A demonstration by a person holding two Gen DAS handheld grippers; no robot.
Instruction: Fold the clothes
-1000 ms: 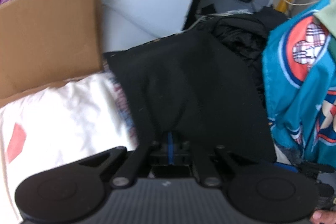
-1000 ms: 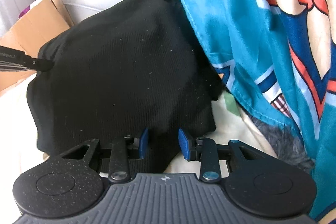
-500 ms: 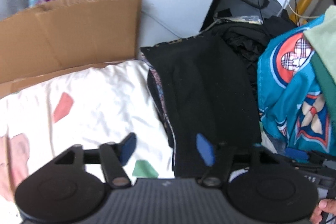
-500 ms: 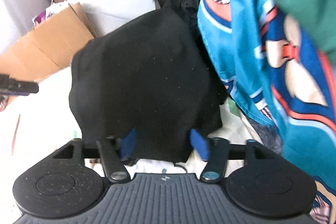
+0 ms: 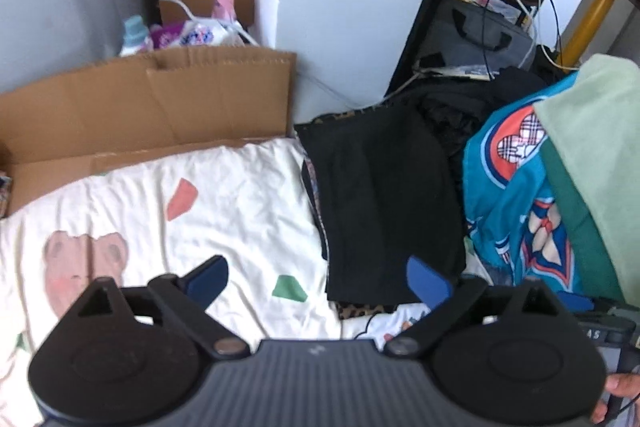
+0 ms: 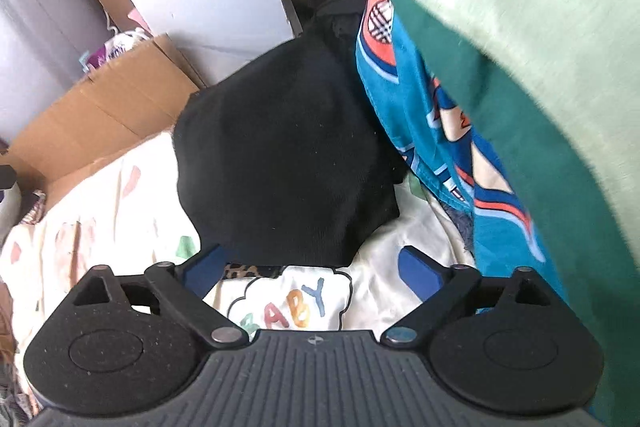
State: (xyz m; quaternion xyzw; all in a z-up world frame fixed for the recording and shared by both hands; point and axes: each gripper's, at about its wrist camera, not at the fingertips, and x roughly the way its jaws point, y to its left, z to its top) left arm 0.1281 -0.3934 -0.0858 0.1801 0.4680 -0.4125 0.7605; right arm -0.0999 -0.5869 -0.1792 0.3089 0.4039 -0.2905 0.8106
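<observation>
Cream cartoon-print bedsheet [image 5: 224,203] spreads below me, a folded black knit garment [image 6: 280,163] lying on it at twelve o'clock from my right gripper [image 6: 320,269]. My left gripper [image 5: 318,281] and the right have both just been opening; jaws now stand wide, nothing between them. Next I'd pick the teal patterned garment [image 5: 508,195] at three o'clock by its corners. "BABY" shows on the sheet.

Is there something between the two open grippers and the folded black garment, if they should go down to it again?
Nothing visible. The black garment lies uncovered on the cream printed sheet, ahead of the left gripper and right gripper, both open and empty. The teal patterned cloth only borders its right edge.
</observation>
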